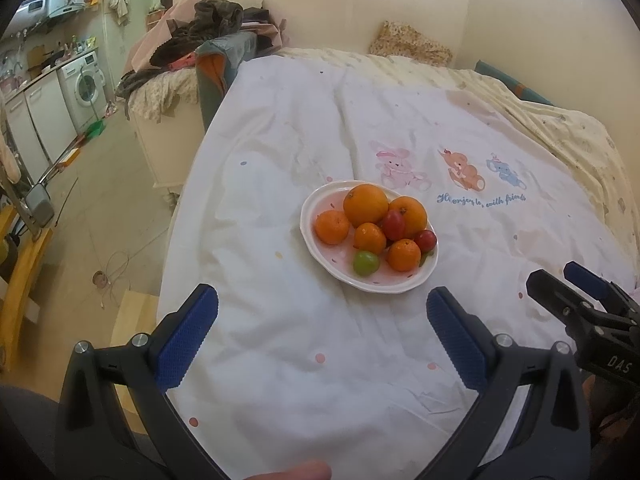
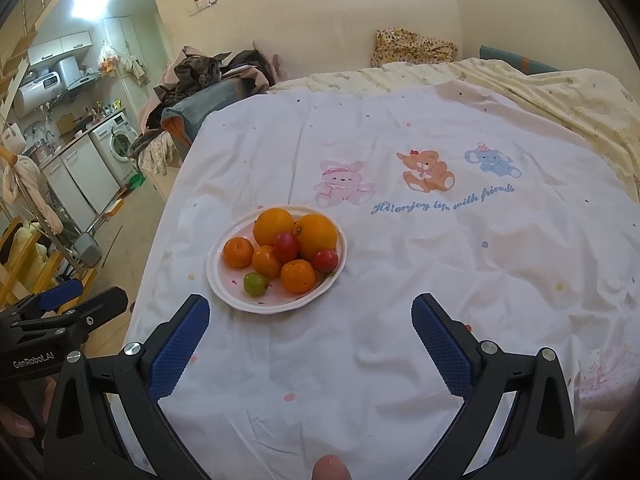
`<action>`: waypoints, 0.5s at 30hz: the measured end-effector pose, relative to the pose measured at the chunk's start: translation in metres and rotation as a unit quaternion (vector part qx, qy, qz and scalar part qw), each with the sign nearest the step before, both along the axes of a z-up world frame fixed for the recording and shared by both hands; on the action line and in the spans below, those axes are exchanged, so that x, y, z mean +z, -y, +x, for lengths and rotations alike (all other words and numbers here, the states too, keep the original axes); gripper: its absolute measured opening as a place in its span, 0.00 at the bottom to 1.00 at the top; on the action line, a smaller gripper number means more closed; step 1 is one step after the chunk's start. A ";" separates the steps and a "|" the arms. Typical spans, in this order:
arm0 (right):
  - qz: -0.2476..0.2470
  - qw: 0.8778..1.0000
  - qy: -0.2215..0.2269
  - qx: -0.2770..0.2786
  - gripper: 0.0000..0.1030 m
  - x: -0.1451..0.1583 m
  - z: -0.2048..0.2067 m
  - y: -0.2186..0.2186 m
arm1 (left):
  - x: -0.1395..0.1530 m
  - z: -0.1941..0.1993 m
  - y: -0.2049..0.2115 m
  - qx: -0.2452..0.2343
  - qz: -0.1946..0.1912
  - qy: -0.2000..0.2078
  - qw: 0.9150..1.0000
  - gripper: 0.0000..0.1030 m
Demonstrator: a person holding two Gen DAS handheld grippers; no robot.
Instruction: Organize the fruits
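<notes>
Oranges (image 1: pixel 366 205), red fruits (image 1: pixel 393 224) and a green one (image 1: pixel 365 263) fill the plate (image 1: pixel 416 280) near the bed's (image 1: pixel 280 360) left edge. Both the left gripper (image 1: pixel 322 320) and right gripper (image 2: pixel 310 326) hover spread apart, empty, over bare sheet just short of the plate.

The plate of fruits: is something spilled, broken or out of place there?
Nothing stands out. The plate sits flat on the white sheet, all fruit lies inside it, including the green fruit, and both grippers hover open, apart from it.

Cream walls (image 2: pixel 360 8), bed (image 2: pixel 440 280), washing machine (image 1: pixel 86 80).
</notes>
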State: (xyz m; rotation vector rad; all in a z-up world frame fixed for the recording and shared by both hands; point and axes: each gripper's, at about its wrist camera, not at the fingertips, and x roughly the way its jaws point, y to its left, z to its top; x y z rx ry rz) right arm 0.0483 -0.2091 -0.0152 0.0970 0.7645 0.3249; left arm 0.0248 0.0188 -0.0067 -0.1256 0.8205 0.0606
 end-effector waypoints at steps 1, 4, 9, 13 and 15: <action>-0.001 1.000 0.001 0.000 1.00 0.000 0.000 0.000 | 0.000 0.000 0.000 0.000 -0.001 -0.001 1.000 1.00; -0.001 1.000 0.000 0.000 1.00 0.000 0.000 0.000 | 0.001 0.000 -0.001 0.000 -0.005 -0.001 1.000 1.00; -0.002 1.000 0.002 -0.001 1.00 0.000 0.000 0.000 | 0.000 0.001 -0.002 0.000 -0.004 -0.001 1.000 1.00; -0.001 1.000 0.002 -0.001 1.00 -0.001 0.000 0.000 | 0.001 0.001 -0.002 0.001 -0.003 -0.001 1.000 1.00; -0.003 1.000 0.004 -0.001 1.00 -0.001 0.000 0.000 | 0.000 0.001 -0.002 0.001 -0.004 -0.001 1.000 1.00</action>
